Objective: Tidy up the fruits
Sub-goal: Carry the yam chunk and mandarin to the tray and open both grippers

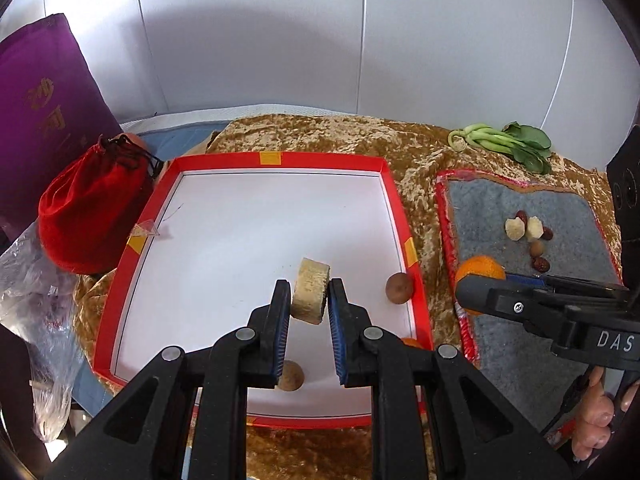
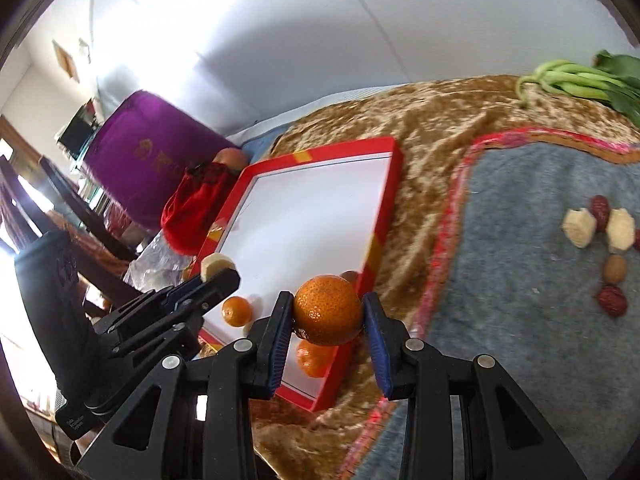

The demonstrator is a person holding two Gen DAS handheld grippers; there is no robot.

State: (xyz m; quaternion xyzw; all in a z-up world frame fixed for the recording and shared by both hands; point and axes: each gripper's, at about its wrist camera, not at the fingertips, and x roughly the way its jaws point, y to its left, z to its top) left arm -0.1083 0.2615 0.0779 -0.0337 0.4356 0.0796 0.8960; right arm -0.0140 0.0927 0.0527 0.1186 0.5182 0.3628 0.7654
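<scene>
My left gripper (image 1: 309, 294) is shut on a pale, rough round slice (image 1: 310, 290), held above the white floor of the red-rimmed tray (image 1: 276, 159). Two small brown round fruits (image 1: 399, 288) (image 1: 291, 376) lie in that tray. My right gripper (image 2: 327, 316) is shut on an orange mandarin (image 2: 327, 309), hanging over the tray's near corner. Two more mandarins (image 2: 237, 311) (image 2: 314, 358) lie in the tray below it. The right gripper with its mandarin (image 1: 480, 272) also shows at the right of the left wrist view. The left gripper (image 2: 212, 276) appears in the right wrist view with the slice.
A grey mat (image 1: 520, 216) right of the tray carries pale chunks (image 1: 526, 229), red dates (image 2: 612, 300) and a brown nut (image 2: 615, 269). Green leafy stalks (image 1: 504, 140) lie at the back right. A red drawstring pouch (image 1: 92, 216), a purple bag (image 1: 44, 112) and clear plastic (image 1: 36, 292) crowd the left.
</scene>
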